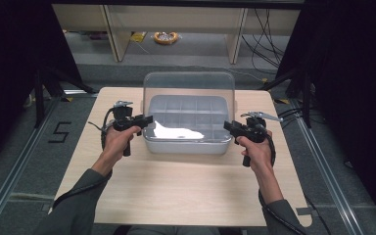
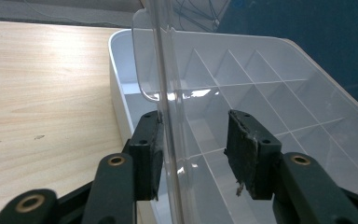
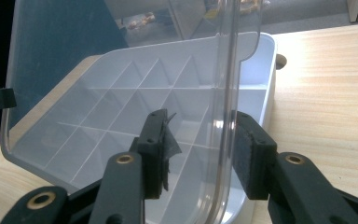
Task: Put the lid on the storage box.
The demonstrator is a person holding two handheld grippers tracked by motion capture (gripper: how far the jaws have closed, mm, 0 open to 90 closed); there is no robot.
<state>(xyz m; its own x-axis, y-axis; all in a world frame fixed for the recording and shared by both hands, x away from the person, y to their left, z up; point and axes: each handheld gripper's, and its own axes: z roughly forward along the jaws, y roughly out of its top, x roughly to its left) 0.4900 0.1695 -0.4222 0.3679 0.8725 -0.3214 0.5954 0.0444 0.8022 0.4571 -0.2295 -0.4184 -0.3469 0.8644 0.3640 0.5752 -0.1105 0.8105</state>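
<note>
Translucent white plastic organiser box [image 1: 186, 146] set centrally toward the far half of the pale wood-grain surface [image 1: 176, 186], long side facing the person. Interior divided by thin moulded walls into a grid of rectangular compartments, apparently empty apart from a bright white patch at the near left, glare or contents not distinguishable. Clear hinged plastic lid [image 1: 188, 83] raised roughly upright over the rear wall: thin, glossy, rigid-looking, with rounded corners and a shallow downturned lip.

Left gripper [image 1: 144, 120] at the left end of the box, right gripper [image 1: 227, 126] at the right end, placed symmetrically, probably to steer the wide lid evenly from both side edges without twisting the hinge.

Left gripper view: fingers [image 2: 149, 154] apart, straddling the lid's edge; one black pad against or just beside the plastic, the other well clear, so no clamping. Pad facings matt, rubbery, frayed at the margins.

Right gripper view: fingers [image 3: 249, 154] likewise apart around the opposite lid edge, plastic close to one pad, a gap at the other, a torn flap of facing hanging from that pad.

Judged step: bracketing the lid for lowering or steadying; slippery plastic likely to slide between unclosed pads.
</note>
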